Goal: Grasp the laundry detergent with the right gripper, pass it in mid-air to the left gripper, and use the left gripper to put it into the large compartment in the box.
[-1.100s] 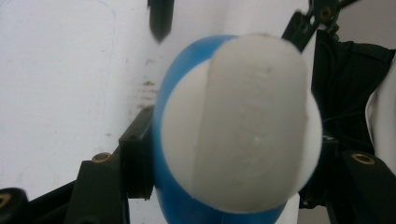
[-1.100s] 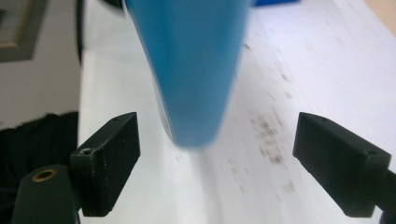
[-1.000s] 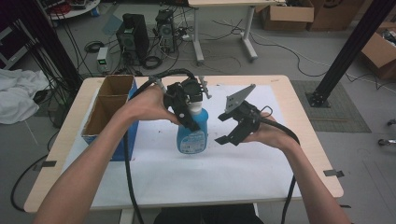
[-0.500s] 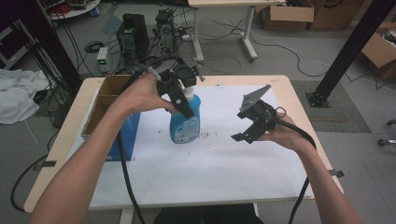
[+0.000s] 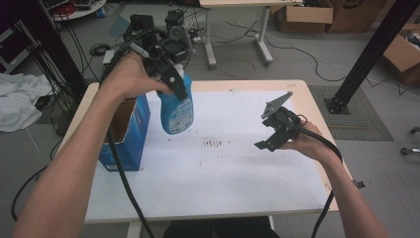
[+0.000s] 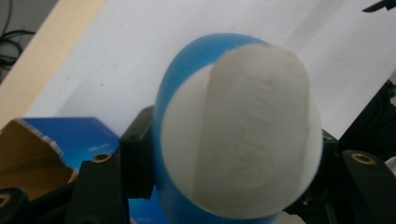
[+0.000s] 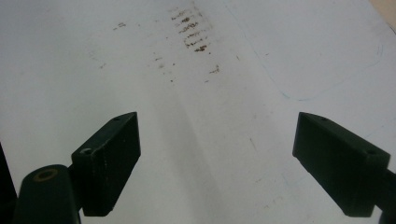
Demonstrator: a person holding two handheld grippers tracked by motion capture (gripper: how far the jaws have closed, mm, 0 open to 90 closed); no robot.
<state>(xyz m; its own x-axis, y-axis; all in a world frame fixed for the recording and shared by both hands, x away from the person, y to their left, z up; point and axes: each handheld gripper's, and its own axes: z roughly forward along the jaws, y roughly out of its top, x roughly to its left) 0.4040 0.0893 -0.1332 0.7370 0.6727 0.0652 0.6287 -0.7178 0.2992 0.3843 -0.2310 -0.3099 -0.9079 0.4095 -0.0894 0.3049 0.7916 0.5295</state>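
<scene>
A blue spray bottle (image 5: pixel 177 111) with a white label hangs in the air above the table's left half, beside the open blue box (image 5: pixel 126 134). My left gripper (image 5: pixel 173 82) is shut on its upper part. In the left gripper view the bottle (image 6: pixel 238 135) sits between the two jaws of the left gripper (image 6: pixel 231 156), its white bottom facing the camera. My right gripper (image 5: pixel 271 133) is held above the table's right half, open and holding nothing. In the right gripper view the right gripper (image 7: pixel 217 154) has its jaws wide apart over the white sheet.
The blue cardboard box (image 6: pixel 70 135) stands open at the table's left edge. Brown smudges (image 5: pixel 214 143) mark the white sheet (image 5: pixel 223 183) at the middle, also ahead of the right jaws as smudges (image 7: pixel 191 32). Cables, boxes and a black post surround the table.
My left gripper has lifted the bottle off the table and carried it left and up, toward the box. My right gripper has drawn back to the right, away from the bottle.
</scene>
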